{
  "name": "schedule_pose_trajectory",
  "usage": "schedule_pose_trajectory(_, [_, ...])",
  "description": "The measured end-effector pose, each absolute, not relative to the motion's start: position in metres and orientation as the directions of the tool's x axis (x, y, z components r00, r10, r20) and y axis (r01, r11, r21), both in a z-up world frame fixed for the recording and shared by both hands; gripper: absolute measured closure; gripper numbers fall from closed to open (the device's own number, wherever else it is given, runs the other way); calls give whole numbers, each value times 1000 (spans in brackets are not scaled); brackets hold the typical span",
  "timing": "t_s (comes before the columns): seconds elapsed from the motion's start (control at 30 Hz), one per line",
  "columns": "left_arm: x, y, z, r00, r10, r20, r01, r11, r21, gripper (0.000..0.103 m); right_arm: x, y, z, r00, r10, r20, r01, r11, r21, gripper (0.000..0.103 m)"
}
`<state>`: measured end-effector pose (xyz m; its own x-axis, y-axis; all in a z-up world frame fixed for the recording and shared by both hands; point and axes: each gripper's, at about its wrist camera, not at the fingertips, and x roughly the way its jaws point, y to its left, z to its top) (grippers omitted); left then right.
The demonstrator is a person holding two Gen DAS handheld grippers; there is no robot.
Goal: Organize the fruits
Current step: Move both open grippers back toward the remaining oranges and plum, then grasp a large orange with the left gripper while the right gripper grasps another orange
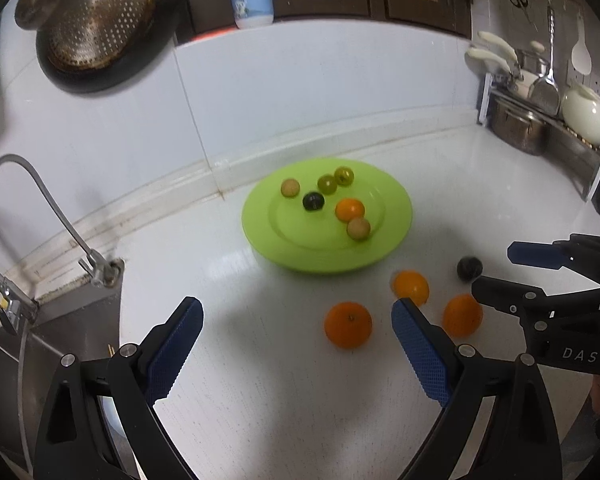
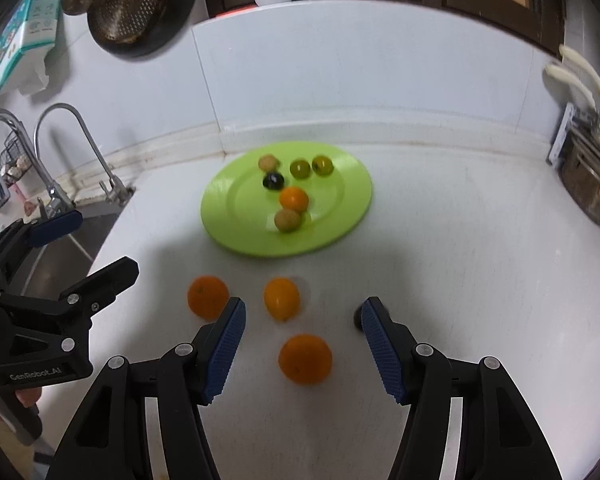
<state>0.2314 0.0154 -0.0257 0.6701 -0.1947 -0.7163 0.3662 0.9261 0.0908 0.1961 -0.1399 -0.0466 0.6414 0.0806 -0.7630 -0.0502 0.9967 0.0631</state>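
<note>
A: Left wrist view first: how many pieces sit on the green plate?

B: Six. One small orange, one dark fruit, two olive-green ones side by side toward the plate's far rim, and two tan ones, the nearer tan one touching the small orange.

A: And off the plate?

B: Four on the white counter, all on the near side of the plate: three oranges and one dark round fruit. In the right wrist view the same three oranges show, and the dark fruit is mostly hidden behind a blue finger pad.

A: The tools?

B: The left gripper has its jaws spread wide, holding nothing; it hangs near of the plate. The right gripper is likewise wide apart and empty, with one orange lying between its fingers, untouched
</note>
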Motion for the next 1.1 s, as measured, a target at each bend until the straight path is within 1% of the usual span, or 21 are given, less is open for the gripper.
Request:
schedule_pose_trajectory(0.33, [237, 13, -60, 615, -183, -767, 396, 913, 99, 7, 190, -140, -79, 569, 76, -819, -43, 997, 63, 42])
schedule_pose_trajectory(0.63, [254, 1, -85, 560, -220, -799, 448, 892, 69, 8, 193, -145, -101, 524, 67, -849, -29, 998, 61, 42])
schedule_pose_trajectory(0.73, [260, -3, -91, 536, -232, -812, 455, 889, 46, 12, 195, -147, -106, 513, 76, -855, -24, 997, 73, 42])
schedule_pose_trajectory(0.8, [264, -6, -95, 516, -241, -822, 459, 888, 29, 17, 198, -146, -108, 507, 88, -857, -27, 996, 86, 42])
schedule_pose_trajectory(0.83, [266, -7, -97, 508, -247, -825, 460, 888, 17, 20, 199, -146, -109, 506, 91, -858, -29, 996, 88, 44])
schedule_pose_trajectory(0.87, [268, -8, -98, 500, -252, -829, 459, 888, 7, 24, 199, -147, -109, 504, 94, -858, -30, 995, 91, 47])
schedule_pose_trajectory(1.1, [278, -16, -109, 442, -278, -853, 459, 887, -51, 45, 205, -145, -114, 496, 124, -860, -41, 992, 119, 55])
